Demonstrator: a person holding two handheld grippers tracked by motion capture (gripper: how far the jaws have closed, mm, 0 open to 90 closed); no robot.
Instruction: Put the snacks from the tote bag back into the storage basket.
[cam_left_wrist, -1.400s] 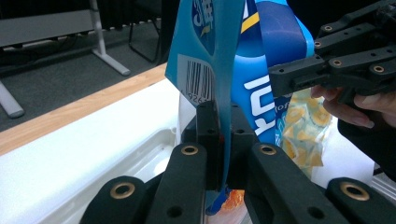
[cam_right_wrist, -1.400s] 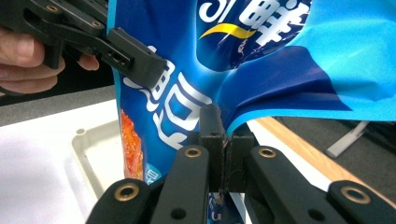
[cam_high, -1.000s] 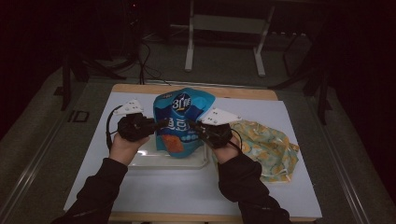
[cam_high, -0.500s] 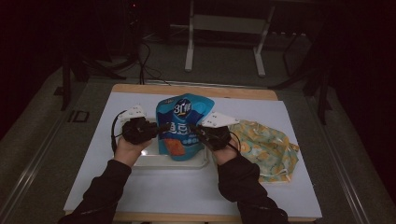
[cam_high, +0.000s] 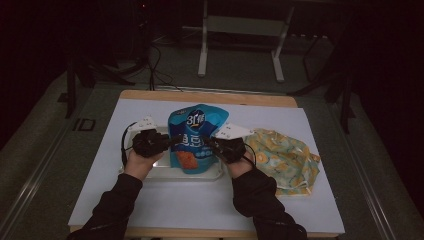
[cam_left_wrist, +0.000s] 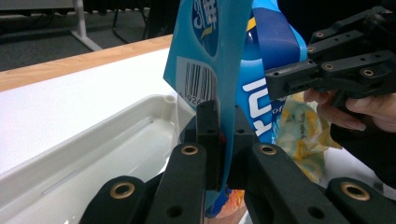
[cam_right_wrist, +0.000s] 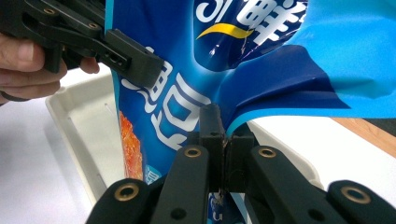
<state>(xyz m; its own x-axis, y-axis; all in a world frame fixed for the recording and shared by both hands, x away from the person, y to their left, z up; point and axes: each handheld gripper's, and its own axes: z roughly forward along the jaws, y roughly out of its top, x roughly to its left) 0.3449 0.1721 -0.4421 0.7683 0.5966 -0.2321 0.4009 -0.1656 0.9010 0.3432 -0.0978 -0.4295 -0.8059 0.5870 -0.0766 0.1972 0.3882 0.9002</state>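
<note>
left gripper (cam_high: 172, 142): pinches blue snack bag (cam_high: 192, 140) edge | right gripper (cam_high: 206, 142): pinches opposite edge | bag: upright, probably just above white tray (cam_high: 165, 172)

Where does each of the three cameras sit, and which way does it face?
High view: above the person's side of the table, looking forward and down; both forearms, the left gripper and right gripper pinch the blue snack bag over the white tray.
Left gripper view: rides the left gripper, jaws shut on the bag's edge; the other hand shows beyond.
Right gripper view: rides the right gripper, facing the bag's front.
All share the bag and tray.
</note>
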